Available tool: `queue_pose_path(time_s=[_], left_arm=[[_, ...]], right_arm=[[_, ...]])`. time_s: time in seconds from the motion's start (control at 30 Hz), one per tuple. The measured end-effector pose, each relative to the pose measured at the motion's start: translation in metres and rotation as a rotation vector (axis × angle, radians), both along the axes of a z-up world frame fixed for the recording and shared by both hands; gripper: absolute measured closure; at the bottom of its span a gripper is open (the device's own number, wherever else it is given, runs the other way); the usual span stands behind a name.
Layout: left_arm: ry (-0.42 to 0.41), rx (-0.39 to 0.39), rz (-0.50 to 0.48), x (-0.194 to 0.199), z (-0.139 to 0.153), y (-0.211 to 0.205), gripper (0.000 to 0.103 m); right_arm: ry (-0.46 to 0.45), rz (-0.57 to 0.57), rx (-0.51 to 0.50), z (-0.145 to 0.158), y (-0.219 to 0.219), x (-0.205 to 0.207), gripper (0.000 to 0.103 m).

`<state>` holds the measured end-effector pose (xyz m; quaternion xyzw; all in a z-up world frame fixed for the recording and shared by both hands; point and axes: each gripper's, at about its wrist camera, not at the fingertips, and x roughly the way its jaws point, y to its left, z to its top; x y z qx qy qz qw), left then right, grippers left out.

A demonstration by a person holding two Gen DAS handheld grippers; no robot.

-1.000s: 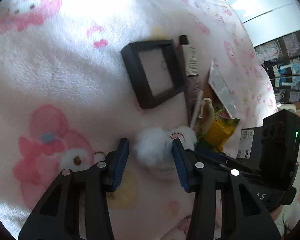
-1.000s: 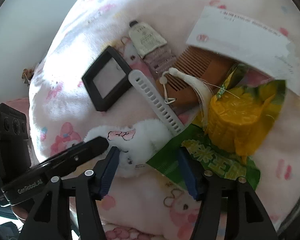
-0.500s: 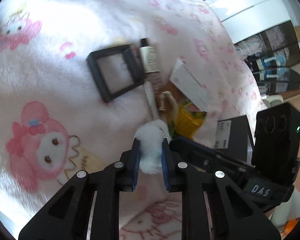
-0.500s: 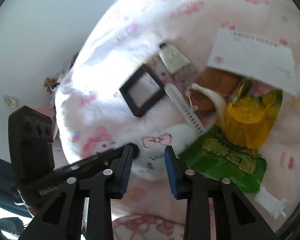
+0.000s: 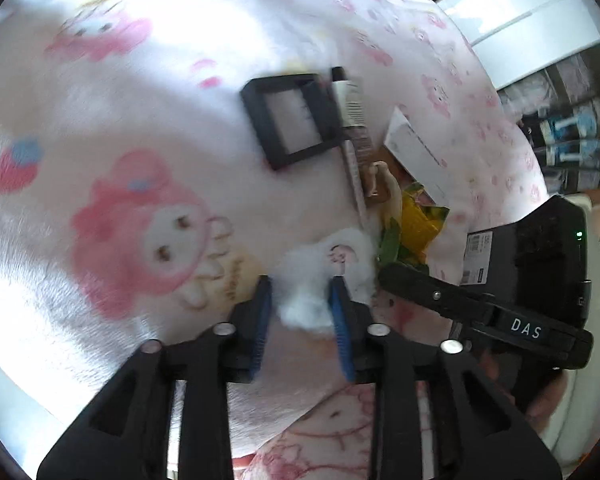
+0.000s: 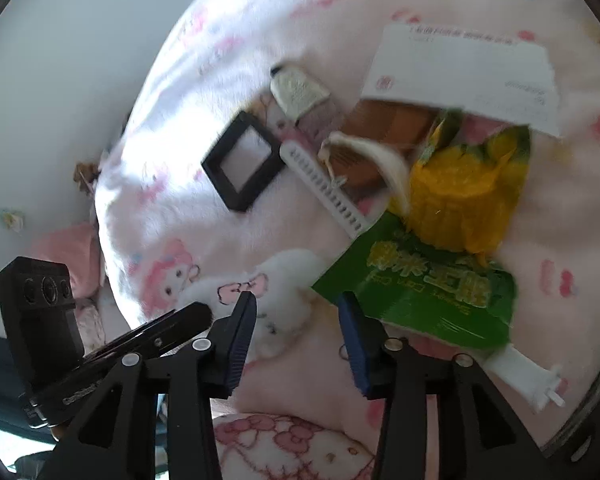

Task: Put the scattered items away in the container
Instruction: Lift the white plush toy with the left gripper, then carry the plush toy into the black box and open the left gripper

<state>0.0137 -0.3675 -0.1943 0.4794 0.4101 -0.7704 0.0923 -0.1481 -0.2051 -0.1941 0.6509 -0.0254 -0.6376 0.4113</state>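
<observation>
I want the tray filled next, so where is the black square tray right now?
In both wrist views the black square tray lies flat on the pink blanket, above the claws, with the cream tube at its right edge.

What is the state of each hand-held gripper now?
Left hand-held gripper: opening, white plush toy between its pads.
Right hand-held gripper: opening, holding nothing.

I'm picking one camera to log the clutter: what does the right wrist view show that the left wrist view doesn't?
Only the right wrist view shows the green snack packet face-on, the wooden comb and a white plastic piece. Only the left wrist view shows dark shelving beyond the bed. Both share the black square container, cream tube, white paper and white plush toy, which sits between both grippers' opening fingers.
</observation>
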Motion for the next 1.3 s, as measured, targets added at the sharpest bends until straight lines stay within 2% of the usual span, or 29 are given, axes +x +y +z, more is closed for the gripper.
queue_pose_path(time_s=[0.07,0.17,0.23,0.27,0.3,0.33,0.37,0.5,0.6,0.77,0.93,1.1,1.3], left_arm=[[0.02,0.035,0.012,0.006,-0.003,-0.003,0.07],[0.013,0.028,0.013,0.001,-0.008,-0.003,0.071],[0.017,0.036,0.016,-0.001,-0.012,-0.003,0.072],[0.017,0.035,0.021,-0.002,-0.014,-0.004,0.075],[0.016,0.033,0.025,-0.003,-0.013,-0.004,0.078],[0.017,0.032,0.025,-0.004,-0.014,-0.004,0.078],[0.024,0.038,0.028,-0.005,-0.015,-0.005,0.08],[0.069,0.076,0.009,-0.004,-0.006,-0.007,0.08],[0.115,0.085,-0.036,-0.011,0.014,0.003,0.08],[0.195,0.088,-0.145,-0.037,0.051,0.038,0.08],[0.258,0.105,-0.277,-0.069,0.08,0.095,0.08],[0.282,0.12,-0.41,-0.097,0.097,0.163,0.08],[0.267,0.105,-0.543,-0.142,0.105,0.24,0.08]], right_arm=[[-0.021,0.027,-0.004,-0.006,-0.006,0.004,0.056],[-0.048,0.054,0.006,-0.018,-0.019,0.004,0.049],[-0.086,0.064,-0.021,-0.026,-0.028,0.0,0.048],[-0.098,0.065,-0.028,-0.03,-0.032,-0.002,0.048],[-0.111,0.072,-0.036,-0.034,-0.036,-0.001,0.049],[-0.138,0.089,-0.059,-0.036,-0.04,0.0,0.059],[-0.144,0.093,-0.074,-0.036,-0.042,0.002,0.06],[-0.07,0.068,-0.089,-0.018,-0.035,0.008,0.066],[-0.005,0.044,-0.096,0.006,-0.021,0.014,0.067],[0.122,0.014,-0.104,0.058,0.022,0.021,0.067],[0.242,-0.077,-0.103,0.106,0.097,0.016,0.067],[0.333,-0.158,-0.066,0.135,0.167,0.011,0.067],[0.392,-0.234,0.008,0.144,0.238,-0.009,0.067]])
